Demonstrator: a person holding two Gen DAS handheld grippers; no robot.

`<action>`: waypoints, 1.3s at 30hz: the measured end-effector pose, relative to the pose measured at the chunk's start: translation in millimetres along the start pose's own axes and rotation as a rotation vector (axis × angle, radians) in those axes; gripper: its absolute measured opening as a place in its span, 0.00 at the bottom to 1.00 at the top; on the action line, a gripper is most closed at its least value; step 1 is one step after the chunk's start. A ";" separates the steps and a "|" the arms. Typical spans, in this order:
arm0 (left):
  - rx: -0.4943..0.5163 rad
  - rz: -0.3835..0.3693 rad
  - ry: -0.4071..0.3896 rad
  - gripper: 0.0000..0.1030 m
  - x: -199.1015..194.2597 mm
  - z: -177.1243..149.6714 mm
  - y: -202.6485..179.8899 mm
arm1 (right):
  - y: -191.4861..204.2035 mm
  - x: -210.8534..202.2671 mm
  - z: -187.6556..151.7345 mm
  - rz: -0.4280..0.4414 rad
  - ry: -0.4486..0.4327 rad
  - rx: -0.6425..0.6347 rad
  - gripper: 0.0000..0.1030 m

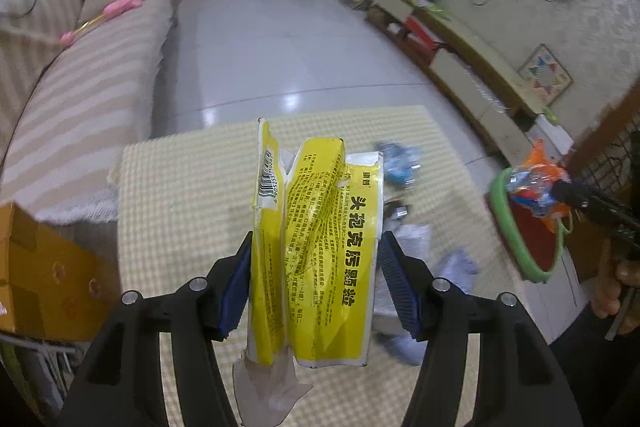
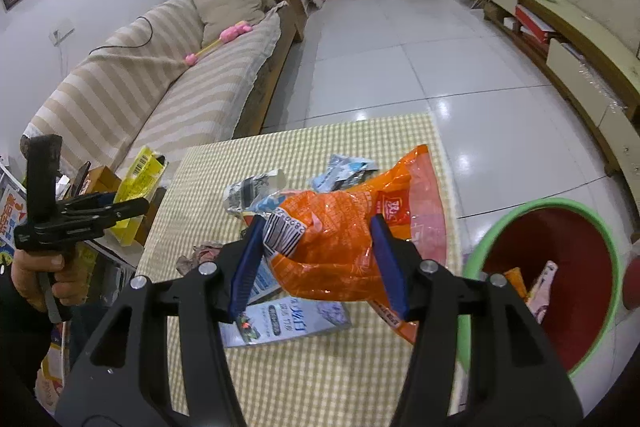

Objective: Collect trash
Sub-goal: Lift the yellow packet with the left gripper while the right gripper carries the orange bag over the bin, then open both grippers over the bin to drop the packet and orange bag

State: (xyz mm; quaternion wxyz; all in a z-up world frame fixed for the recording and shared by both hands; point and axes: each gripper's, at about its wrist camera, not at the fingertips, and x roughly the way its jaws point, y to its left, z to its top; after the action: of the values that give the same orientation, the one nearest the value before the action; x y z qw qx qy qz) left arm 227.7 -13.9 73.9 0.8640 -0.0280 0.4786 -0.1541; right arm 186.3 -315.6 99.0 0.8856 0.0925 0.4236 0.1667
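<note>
Clamping a torn yellow box (image 1: 316, 247) above the checked table (image 1: 180, 195), the left gripper (image 1: 316, 283) risks dropping its loose flaps; the right gripper (image 2: 316, 263) pinches a slippery orange bag (image 2: 340, 239) left of the green-rimmed bin (image 2: 600, 247) and could miss it. The box reads 头孢克肟颗粒, with a barcode.

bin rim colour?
Green, with a red inside; the bin shows best in the right wrist view.

1. A flattened yellow medicine box (image 1: 316, 243), torn and creased, stands upright above the surface.
2. A crumpled orange plastic bag (image 2: 332, 247) hangs above scattered wrappers (image 2: 256, 191).
3. A red bin (image 2: 560, 283) with green rim holds some trash.
</note>
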 end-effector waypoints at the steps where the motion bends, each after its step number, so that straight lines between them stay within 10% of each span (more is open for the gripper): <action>1: 0.012 -0.012 -0.006 0.56 -1.5 2.7 -9.2 | -3.8 -4.3 0.0 -0.006 -0.005 0.005 0.50; 28: 0.230 -0.336 0.022 0.56 49.8 43.1 -247.8 | -151.2 -111.8 -29.6 -0.239 -0.113 0.227 0.50; 39: 0.221 -0.423 0.070 0.56 81.4 43.1 -310.3 | -191.6 -94.1 -40.0 -0.297 -0.021 0.285 0.51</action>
State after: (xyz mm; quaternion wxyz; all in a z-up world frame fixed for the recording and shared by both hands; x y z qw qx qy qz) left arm 229.6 -337.0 91.5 0.7932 -0.0277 0.4718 -0.3840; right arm 141.5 -527.5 83.2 0.8827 0.1551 0.4428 -0.0282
